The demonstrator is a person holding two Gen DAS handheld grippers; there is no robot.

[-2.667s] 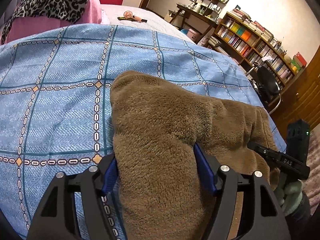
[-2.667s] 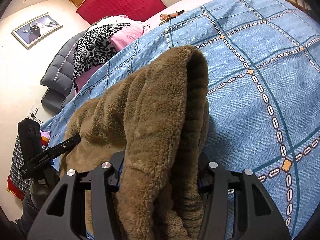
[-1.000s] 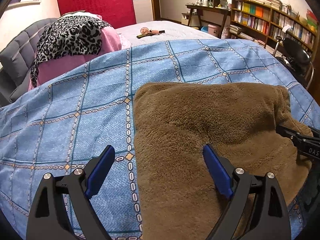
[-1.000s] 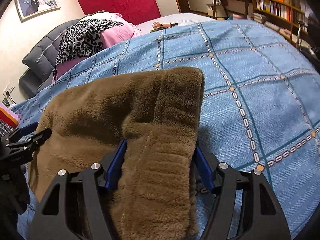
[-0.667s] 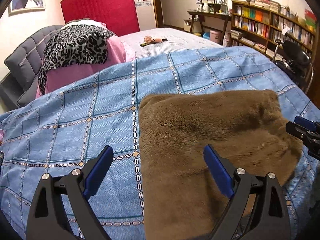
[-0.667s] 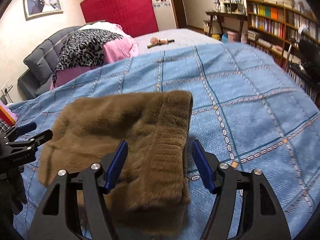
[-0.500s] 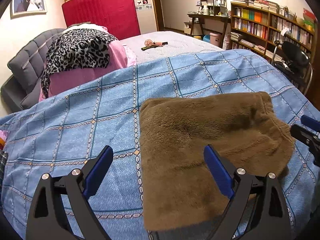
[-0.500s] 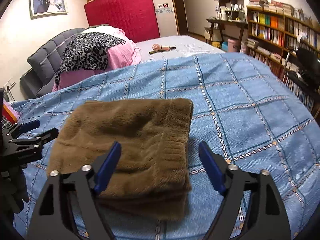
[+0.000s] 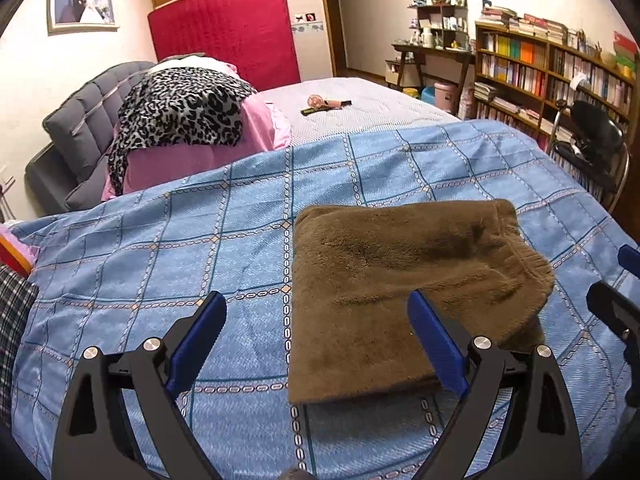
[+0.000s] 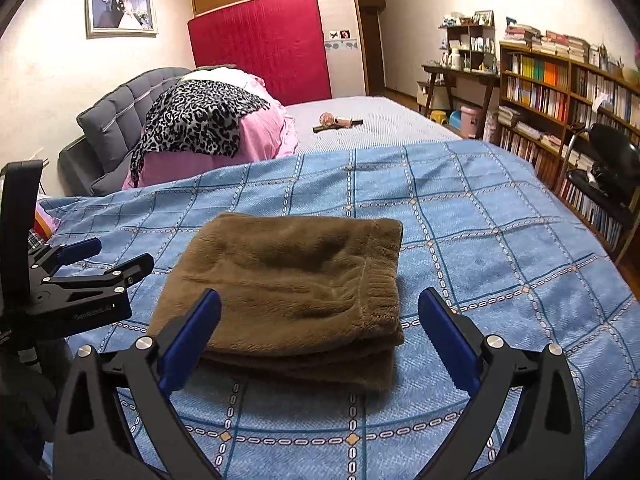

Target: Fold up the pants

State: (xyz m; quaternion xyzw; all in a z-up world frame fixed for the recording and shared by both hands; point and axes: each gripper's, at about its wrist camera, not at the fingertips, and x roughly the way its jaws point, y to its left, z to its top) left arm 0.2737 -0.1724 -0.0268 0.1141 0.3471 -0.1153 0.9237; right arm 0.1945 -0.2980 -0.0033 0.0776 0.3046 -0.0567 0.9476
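The left tongs (image 9: 316,330) stand released, blue pads spread wide with nothing between them; the right tongs (image 10: 320,330) are likewise released and empty; both hover above the bed, clear of the cloth. In the right wrist view the left tongs show at the left edge, level and pointing in over the blanket, just beside the bundle's left side; in the left wrist view a bit of the right tongs shows at the right edge, near the ribbed end.

The pants (image 9: 404,280) lie as a compact brown rectangle on the blue checked blanket (image 9: 160,248), in several stacked layers as the near edge shows in the right wrist view (image 10: 296,280); the ribbed band (image 10: 380,284) runs along the right side of the top layer.

The fabric is plush fleece, thick and soft; I judge it light but bulky, limp, prone to sag and spring open a little at the folds, and not slippery against the pads. A firm hold would best be taken at the corners or through the ribbed band, where the knit is denser; pinching only the top layer would peel the stack apart.

Both tools are held low and nearly level, aimed forward across the bed toward the pink bedding (image 9: 200,148) and red headboard (image 9: 224,24); the fold looks essentially finished.
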